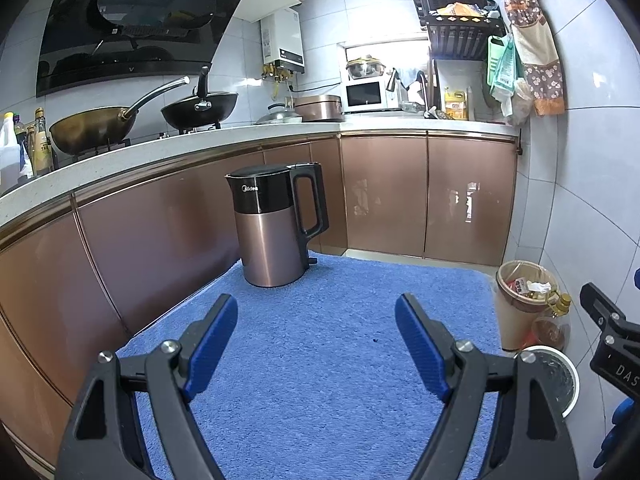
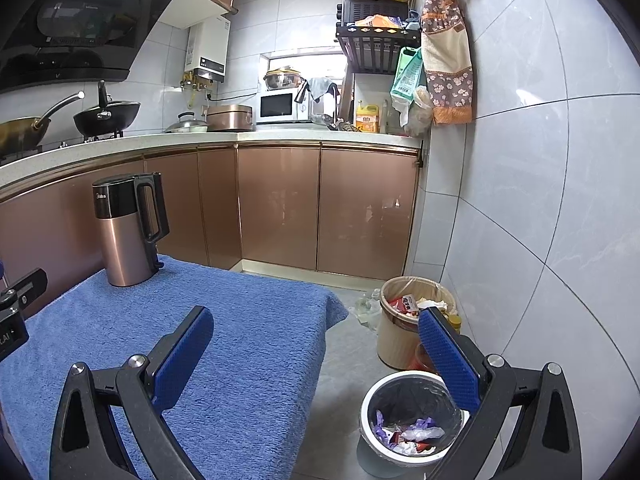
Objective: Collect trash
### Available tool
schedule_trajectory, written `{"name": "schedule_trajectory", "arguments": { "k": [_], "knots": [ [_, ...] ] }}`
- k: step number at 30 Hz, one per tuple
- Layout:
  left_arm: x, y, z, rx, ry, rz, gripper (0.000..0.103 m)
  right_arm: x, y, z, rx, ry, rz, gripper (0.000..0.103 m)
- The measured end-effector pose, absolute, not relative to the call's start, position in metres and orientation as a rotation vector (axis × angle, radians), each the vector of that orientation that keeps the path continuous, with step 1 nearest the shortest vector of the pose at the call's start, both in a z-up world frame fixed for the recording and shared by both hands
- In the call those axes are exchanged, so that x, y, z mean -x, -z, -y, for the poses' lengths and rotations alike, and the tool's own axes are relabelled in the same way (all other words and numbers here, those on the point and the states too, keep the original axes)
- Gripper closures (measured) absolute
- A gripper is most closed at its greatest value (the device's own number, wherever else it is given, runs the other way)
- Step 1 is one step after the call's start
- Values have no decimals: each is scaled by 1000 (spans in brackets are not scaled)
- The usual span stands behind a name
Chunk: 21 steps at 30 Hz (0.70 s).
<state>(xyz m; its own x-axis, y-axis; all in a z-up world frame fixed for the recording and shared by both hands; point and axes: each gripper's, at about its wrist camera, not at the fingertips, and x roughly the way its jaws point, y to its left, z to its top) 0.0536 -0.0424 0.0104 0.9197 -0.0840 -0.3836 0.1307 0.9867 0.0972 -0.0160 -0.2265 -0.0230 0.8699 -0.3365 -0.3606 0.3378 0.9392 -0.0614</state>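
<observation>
My left gripper is open and empty above a blue towel-covered table. My right gripper is open and empty over the table's right edge. A white-rimmed bin with a dark liner stands on the floor below the right gripper and holds crumpled wrappers. Its rim also shows in the left wrist view. A beige bin full of trash stands behind it by the wall, also in the left wrist view. No loose trash shows on the towel.
A copper and black electric kettle stands at the table's far left, also in the right wrist view. Copper kitchen cabinets with a worktop, woks and a microwave lie beyond. A tiled wall is on the right. A crumpled plastic bag lies on the floor.
</observation>
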Motion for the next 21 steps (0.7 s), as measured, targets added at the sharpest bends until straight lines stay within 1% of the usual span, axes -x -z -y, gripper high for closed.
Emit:
{"name": "schedule_trajectory", "arguments": {
  "k": [21],
  "knots": [
    [-48,-15,43,-96,158,-360,23,17,24,227,-15,370,-378,0]
  ]
}}
